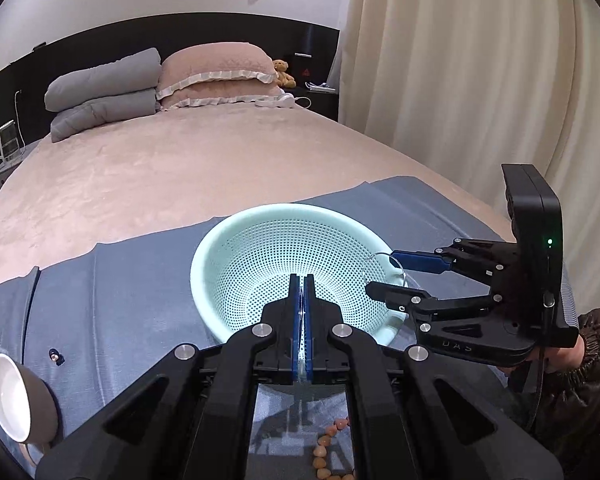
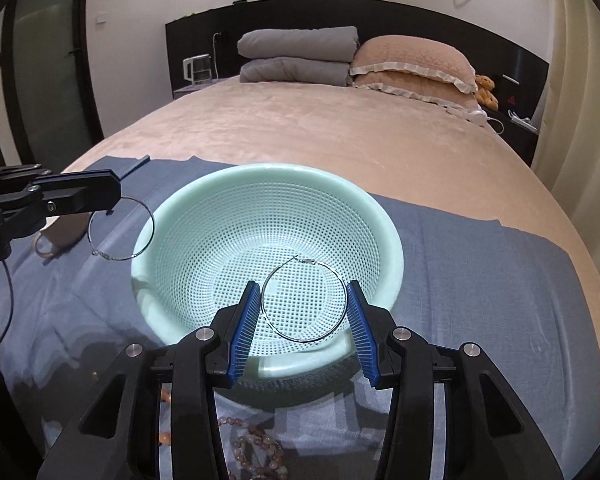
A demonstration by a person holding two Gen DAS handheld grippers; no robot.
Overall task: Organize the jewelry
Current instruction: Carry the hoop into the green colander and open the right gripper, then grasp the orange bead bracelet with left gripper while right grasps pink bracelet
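A mint green perforated basket (image 1: 220,248) (image 2: 172,208) sits on a blue cloth on the bed. My left gripper (image 1: 302,280) is shut on a thin silver hoop earring (image 2: 122,258), seen hanging from it by the basket's left rim in the right wrist view. My right gripper (image 2: 304,292) (image 1: 380,274) is open over the basket's near rim. A second silver hoop (image 2: 304,340) sits between its blue pads (image 2: 246,320), touching or just apart; I cannot tell which. Bead strands lie below the grippers (image 1: 324,452) (image 2: 260,448).
A white and brown cup (image 1: 16,400) lies tipped at the left on the blue cloth (image 1: 120,300). A small dark stud (image 1: 55,356) lies near it. Pink bedspread, pillows and folded grey blankets (image 1: 100,92) lie beyond. Cream curtains (image 1: 480,80) hang at right.
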